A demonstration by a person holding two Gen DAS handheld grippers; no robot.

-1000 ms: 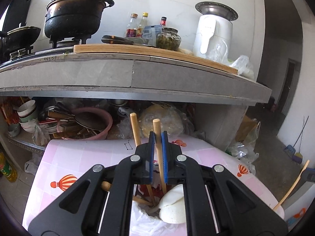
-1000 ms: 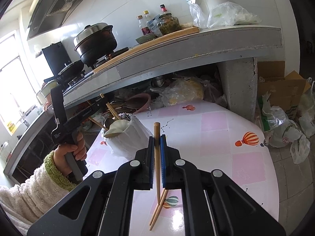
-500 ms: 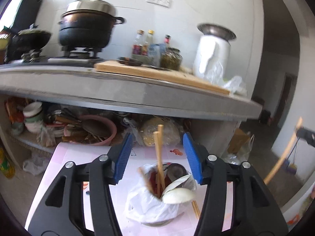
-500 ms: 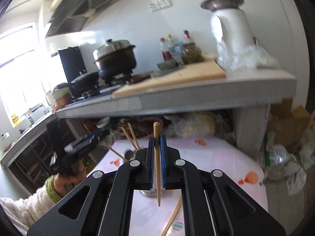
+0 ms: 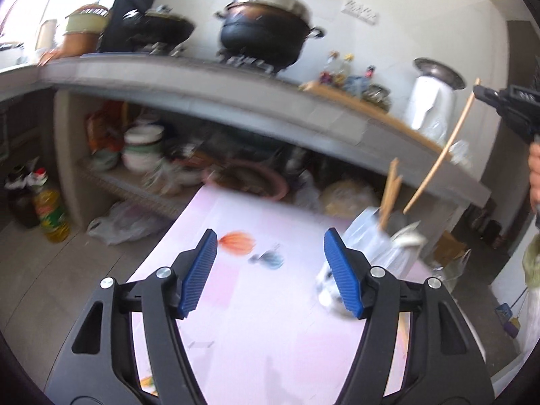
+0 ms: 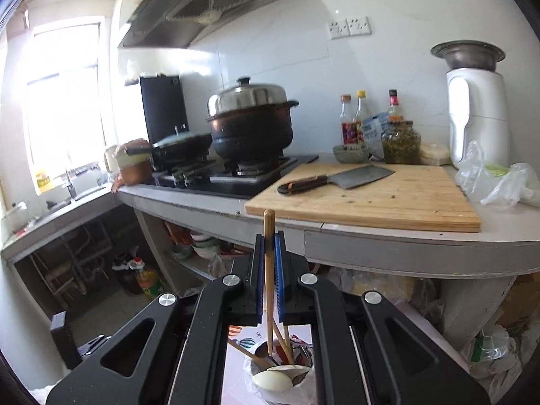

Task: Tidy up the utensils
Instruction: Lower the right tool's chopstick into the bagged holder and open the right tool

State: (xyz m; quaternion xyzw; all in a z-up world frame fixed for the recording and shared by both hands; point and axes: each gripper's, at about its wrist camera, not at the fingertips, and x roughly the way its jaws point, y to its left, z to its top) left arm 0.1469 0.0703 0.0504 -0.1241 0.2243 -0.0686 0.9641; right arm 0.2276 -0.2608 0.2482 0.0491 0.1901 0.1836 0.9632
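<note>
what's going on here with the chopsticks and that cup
A person is sorting utensils with a gripper in each hand. The right gripper is clamped on a single wooden chopstick, held above the bag-lined utensil cup on the pink table. The left gripper is empty, its jaws opening.

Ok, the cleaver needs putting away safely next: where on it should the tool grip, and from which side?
Take the cleaver by its dark handle, from above, the tool closing across it. It lies flat on the cutting board, handle toward the stove, blade away from it; the handle is the thicker, blunt part, while the flat blade offers little to pinch.
</note>
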